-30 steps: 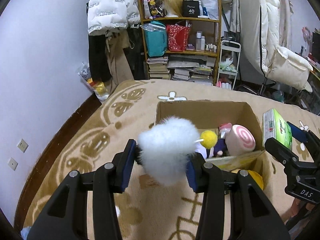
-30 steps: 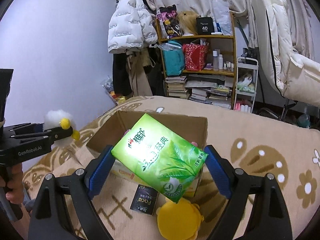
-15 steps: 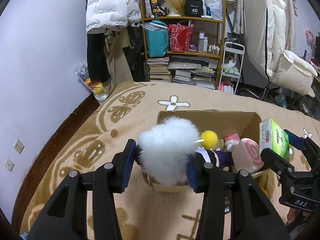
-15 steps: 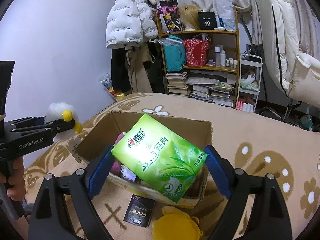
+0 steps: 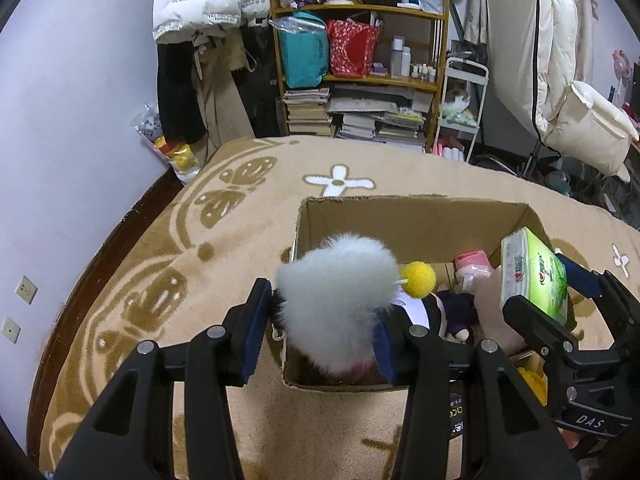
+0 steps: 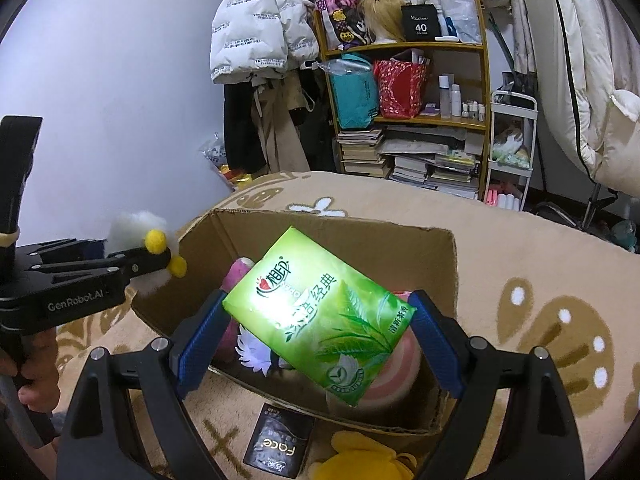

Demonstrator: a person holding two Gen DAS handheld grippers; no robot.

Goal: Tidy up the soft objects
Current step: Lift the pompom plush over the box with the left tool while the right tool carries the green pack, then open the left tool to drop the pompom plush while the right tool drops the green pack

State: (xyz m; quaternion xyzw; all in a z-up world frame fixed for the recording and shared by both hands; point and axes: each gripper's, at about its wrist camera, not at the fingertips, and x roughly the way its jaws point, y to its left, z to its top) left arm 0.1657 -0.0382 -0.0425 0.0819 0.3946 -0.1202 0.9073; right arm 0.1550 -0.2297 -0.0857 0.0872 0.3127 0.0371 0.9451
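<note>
My left gripper (image 5: pixel 320 332) is shut on a fluffy white plush toy (image 5: pixel 336 296) with yellow pompoms (image 5: pixel 418 278), held over the near left corner of an open cardboard box (image 5: pixel 400 216). My right gripper (image 6: pixel 316 332) is shut on a green tissue pack (image 6: pixel 320 312), held tilted over the box (image 6: pixel 320 224). The pack also shows in the left wrist view (image 5: pixel 534 276), and the plush in the right wrist view (image 6: pixel 138 236). Inside the box lie a pink swirl cushion (image 6: pixel 388 384), a dark doll (image 5: pixel 456 312) and a pink item (image 5: pixel 474 266).
The box sits on a beige patterned rug (image 5: pixel 200 248). A black packet (image 6: pixel 278 442) and a yellow plush (image 6: pixel 360 458) lie on the rug by the box's near side. A bookshelf (image 5: pixel 360 72), hanging coats (image 5: pixel 208 52) and a white chair (image 5: pixel 576 80) stand behind.
Both grippers have moved forward over the box with their loads. The white plush went from in front of the box to above its near left corner; the tissue pack now hangs above the box's inside.
</note>
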